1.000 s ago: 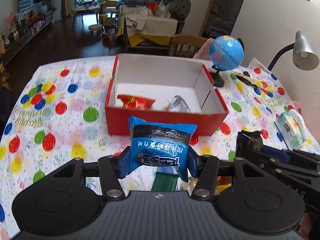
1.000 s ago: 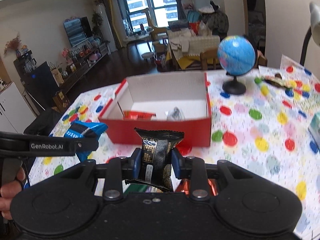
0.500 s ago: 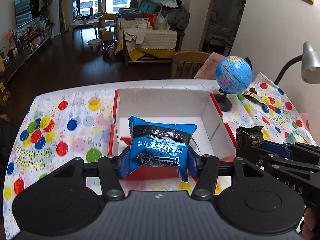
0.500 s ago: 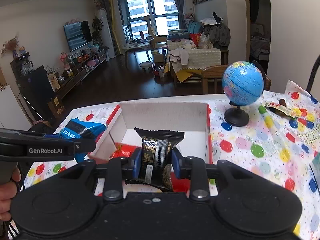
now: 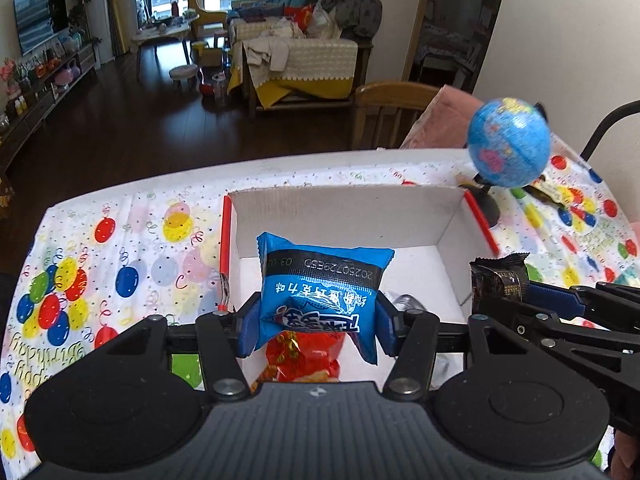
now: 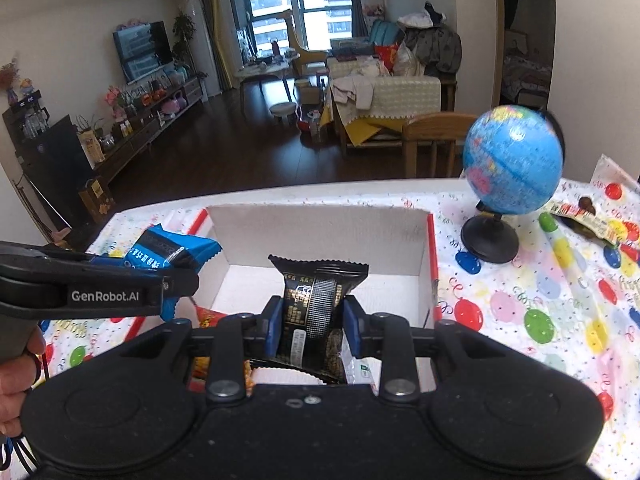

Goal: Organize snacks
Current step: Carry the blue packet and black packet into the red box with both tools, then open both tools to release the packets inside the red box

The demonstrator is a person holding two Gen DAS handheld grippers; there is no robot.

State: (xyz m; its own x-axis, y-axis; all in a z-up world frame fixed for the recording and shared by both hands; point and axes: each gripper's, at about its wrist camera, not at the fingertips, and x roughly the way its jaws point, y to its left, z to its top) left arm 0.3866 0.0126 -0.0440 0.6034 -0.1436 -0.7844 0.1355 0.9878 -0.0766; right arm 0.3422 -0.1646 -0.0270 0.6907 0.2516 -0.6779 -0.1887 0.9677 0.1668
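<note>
L gripper (image 5: 316, 322): fingers (image 5: 249, 330) pinch the blue snack packet (image 5: 320, 286) across its lower half, one pad on each side edge, top seal standing free above. R gripper (image 6: 311, 326): fingers (image 6: 273, 326) pinch the black snack packet (image 6: 318, 292) about mid-body, its crimped top edge upright above them.

Handling, as a judgement: both are light, air-puffed foil/plastic pouches, so soft, slick, easily dented. Contents prob. brittle, so only light squeeze. Side-edge pinch on the body works; the crimped end seals would be the firmer, non-slip spot. No weight worry, but a pouch can pivot or slide out if the grip slackens.

Outward: both packets hang over the open red cardboard box (image 5: 448, 224), white inside. Blue one is over the box's near-left part, black one near the middle. On the box floor below lie a red snack packet (image 5: 304, 356) and a silvery wrapper (image 5: 408, 304). The box sits on the worktop (image 5: 132, 248) w/ balloon-print cloth; a small globe (image 6: 512, 160) stands just beside its right wall, another wrapper (image 6: 584, 220) lies beyond the globe.

Vs 1 s ago: both packets were short of the box, near its front red wall; now they're past that wall and over the interior. Grips look unchanged, neither packet has shifted in the fingers. Box contents lie as before.
</note>
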